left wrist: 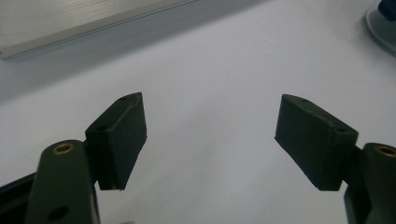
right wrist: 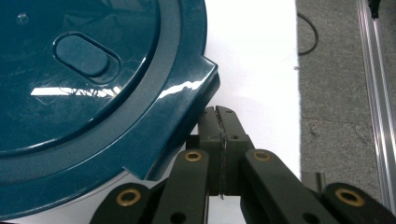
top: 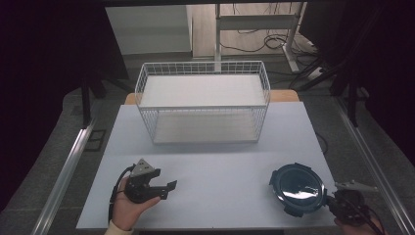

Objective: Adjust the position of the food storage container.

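High view: the right gripper (top: 329, 199), jaws pressed together, touches the rim of a dark blue lidded container (top: 297, 188) on the table (top: 220, 166), not yet gripped; left gripper (top: 166, 188) hangs open.

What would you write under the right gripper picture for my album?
Right gripper, jaws shut, right beside the rim of a shiny dark teal lid on a white table.

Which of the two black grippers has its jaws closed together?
The right gripper, beside the round dark teal plastic lid: its jaws meet with nothing between them. The left gripper has its jaws apart over the white table.
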A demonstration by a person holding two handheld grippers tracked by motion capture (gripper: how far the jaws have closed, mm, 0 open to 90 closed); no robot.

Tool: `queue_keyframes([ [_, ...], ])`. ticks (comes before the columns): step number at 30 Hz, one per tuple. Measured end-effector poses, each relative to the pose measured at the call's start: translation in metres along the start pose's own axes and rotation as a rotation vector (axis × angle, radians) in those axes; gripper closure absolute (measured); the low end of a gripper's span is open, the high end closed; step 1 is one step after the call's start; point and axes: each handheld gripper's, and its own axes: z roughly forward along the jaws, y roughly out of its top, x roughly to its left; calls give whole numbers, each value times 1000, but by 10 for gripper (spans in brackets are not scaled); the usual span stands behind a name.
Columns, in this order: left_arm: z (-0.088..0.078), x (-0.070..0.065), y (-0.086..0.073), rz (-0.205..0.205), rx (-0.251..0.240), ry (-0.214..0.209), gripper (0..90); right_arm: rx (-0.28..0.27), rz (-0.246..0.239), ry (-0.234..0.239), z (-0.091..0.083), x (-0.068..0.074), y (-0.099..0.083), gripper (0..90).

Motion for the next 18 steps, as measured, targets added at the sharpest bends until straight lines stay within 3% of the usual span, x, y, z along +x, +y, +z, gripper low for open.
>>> queue_keyframes([
  [7,-2,5,0,-38,-7,13,217,-9,-30,24,4,14,11,900],
  [18,0,6,0,-60,12,6,193,8,-90,59,15,45,26,899],
])
